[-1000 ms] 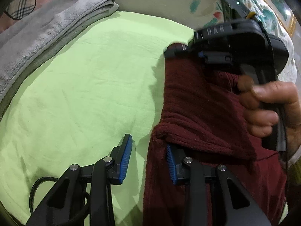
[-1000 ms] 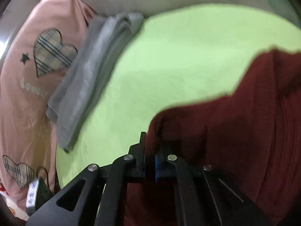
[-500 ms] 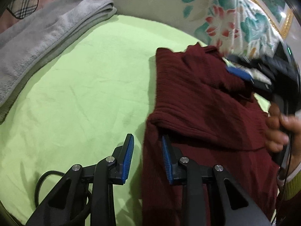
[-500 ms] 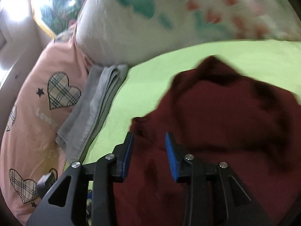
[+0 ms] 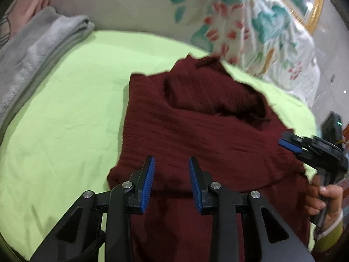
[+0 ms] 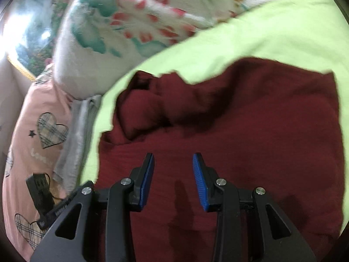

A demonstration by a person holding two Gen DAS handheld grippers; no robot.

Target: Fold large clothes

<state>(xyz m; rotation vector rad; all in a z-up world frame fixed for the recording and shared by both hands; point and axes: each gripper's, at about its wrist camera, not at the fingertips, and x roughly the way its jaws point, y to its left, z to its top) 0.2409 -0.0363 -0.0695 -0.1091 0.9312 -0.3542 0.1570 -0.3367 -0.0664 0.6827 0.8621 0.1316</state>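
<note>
A: What changed on the right gripper (image 6: 173,174)?

B: A second earlier it was pinching a fold of the maroon sweater (image 5: 196,126). Its jaws had just been opening; they stood spread, nothing between the pads, over the cloth.

A: Left gripper (image 5: 171,181)?

B: Spread too, gripping nothing, and it sat over the sweater's near-left corner rather than beside its edge as before.

A: Sweater?

B: On the green sheet (image 5: 65,109), sleeve laid folded across the body. Grey towel (image 5: 32,61) unmoved, far left.
</note>
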